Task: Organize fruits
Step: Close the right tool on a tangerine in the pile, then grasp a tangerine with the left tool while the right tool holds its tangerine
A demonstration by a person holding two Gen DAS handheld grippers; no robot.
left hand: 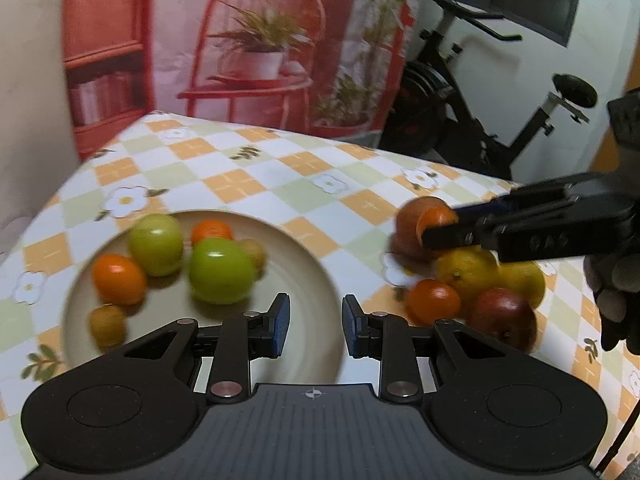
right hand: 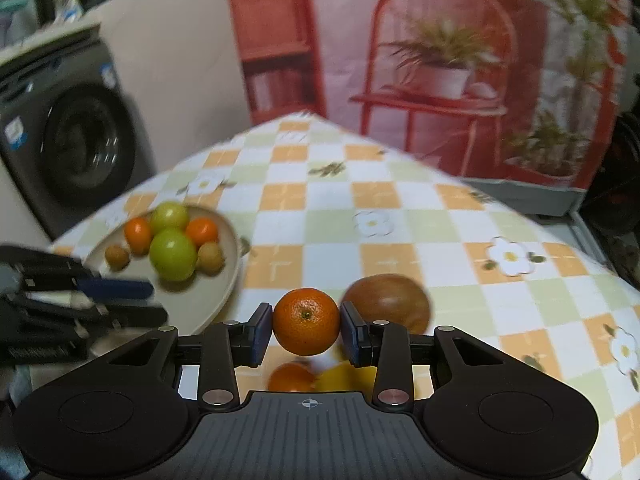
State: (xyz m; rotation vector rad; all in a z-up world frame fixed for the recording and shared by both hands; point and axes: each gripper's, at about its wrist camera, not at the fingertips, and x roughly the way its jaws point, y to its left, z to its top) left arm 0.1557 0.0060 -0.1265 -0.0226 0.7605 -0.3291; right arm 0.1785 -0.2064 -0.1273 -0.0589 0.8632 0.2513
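A beige plate (left hand: 304, 264) holds two green fruits (left hand: 220, 270), two small oranges (left hand: 119, 279) and two small brownish fruits (left hand: 107, 322). My left gripper (left hand: 314, 326) is open and empty above the plate's right part. My right gripper (right hand: 306, 330) is shut on a small orange (right hand: 306, 320), held above the table; it shows in the left wrist view (left hand: 434, 224) too. A loose pile lies on the tablecloth to the right of the plate: a brown-red fruit (left hand: 408, 240), an orange (left hand: 434, 300), yellow fruits (left hand: 466, 270) and a red apple (left hand: 502, 318).
The table has a checked orange, green and white cloth (right hand: 400, 216). A red printed backdrop (left hand: 260, 40) hangs behind it. An exercise bike (left hand: 480, 120) stands at the far right, a washing machine (right hand: 76, 148) at the left.
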